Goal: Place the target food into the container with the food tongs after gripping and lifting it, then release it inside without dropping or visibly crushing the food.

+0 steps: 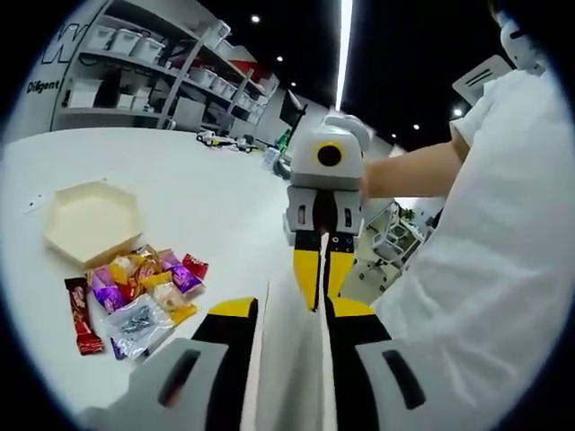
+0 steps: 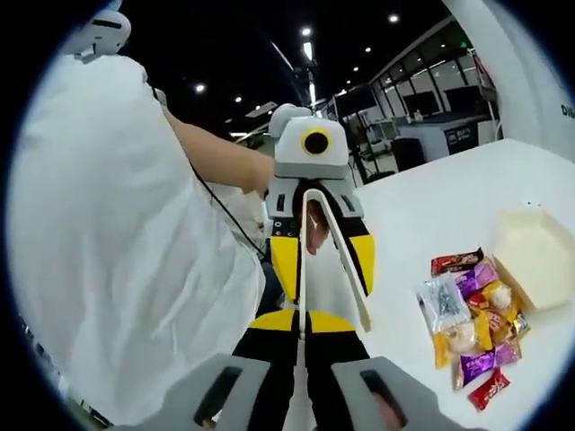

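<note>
- We see the wrapped sweets (image 1: pixel 144 292) lying in a loose heap on the white table (image 1: pixel 180 180), untouched; in the right gripper view the same heap (image 2: pixel 472 328) lies to the right of both grippers.
- A long dark red bar (image 1: pixel 81 314) lies at the heap's left edge, and a clear packet (image 1: pixel 139 323) at its near side.
- The cream hexagonal container (image 1: pixel 92 220) sits just beyond the heap, close to it, and holds nothing that we can make out.
- The white food tongs (image 2: pixel 328 251) are held between the two grippers, off the table's edge and away from the sweets; their arms stand spread apart and grip no food.
- The left gripper (image 2: pixel 322 256) has its yellow-and-black jaws spread around the tongs' arms.
- The right gripper (image 1: pixel 322 278) meets the tongs' other end with its jaws drawn close together on it.
- A person's bare forearm (image 1: pixel 413 171) and white shirt (image 1: pixel 485 269) are behind the grippers.
- Shelves with boxes (image 1: pixel 144 63) stand far across the room.
</note>
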The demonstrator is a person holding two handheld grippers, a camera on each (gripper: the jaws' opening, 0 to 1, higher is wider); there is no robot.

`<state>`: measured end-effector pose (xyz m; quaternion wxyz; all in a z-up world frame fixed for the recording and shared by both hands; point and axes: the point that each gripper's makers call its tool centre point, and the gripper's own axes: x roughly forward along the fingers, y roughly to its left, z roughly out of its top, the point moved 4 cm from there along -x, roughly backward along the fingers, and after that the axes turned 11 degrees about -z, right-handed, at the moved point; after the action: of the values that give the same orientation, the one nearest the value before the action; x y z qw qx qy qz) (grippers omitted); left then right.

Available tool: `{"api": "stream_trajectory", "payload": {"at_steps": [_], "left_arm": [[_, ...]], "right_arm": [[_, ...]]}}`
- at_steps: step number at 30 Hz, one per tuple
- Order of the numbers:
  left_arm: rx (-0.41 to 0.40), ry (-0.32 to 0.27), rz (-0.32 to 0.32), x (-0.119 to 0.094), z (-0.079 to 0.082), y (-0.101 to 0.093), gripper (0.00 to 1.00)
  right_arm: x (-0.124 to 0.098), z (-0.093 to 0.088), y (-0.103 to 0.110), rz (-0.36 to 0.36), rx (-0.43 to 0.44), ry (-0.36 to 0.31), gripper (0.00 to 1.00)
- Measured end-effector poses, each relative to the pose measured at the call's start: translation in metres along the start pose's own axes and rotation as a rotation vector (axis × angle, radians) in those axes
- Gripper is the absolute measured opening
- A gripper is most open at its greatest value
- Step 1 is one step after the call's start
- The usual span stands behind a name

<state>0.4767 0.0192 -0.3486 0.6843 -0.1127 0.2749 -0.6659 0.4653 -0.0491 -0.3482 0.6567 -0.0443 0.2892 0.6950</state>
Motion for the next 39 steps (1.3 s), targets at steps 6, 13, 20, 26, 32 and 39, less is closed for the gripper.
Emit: {"api": "stream_trajectory", "payload": {"at_steps": [6,13,20,26,32,39], "left_arm": [[0.002,-0.004,0.001,0.000,0.001,0.001,0.27],[0.004,0.014,0.007,0.000,0.000,0.001,0.25],[0.026,0.032,0.044,0.000,0.003,0.007,0.24],[0.091,0.098,0.100,-0.006,0.000,0.016,0.23],[0.094,0.103,0.138,-0.016,0.001,0.024,0.23],[0.115,0.135,0.165,-0.022,0.001,0.031,0.23]], "right_arm": [[-0.001,0.001,-0.001,0.003,0.021,-0.018,0.00],[0.001,-0.002,-0.005,-0.007,0.052,-0.029,0.00],[0.001,-0.002,-0.014,-0.069,0.083,-0.026,0.00],[-0.005,-0.008,-0.026,-0.144,0.079,-0.003,0.00],[-0.016,-0.017,-0.032,-0.196,0.103,0.005,0.00],[-0.024,-0.024,-0.038,-0.277,0.084,0.029,0.01]]}}
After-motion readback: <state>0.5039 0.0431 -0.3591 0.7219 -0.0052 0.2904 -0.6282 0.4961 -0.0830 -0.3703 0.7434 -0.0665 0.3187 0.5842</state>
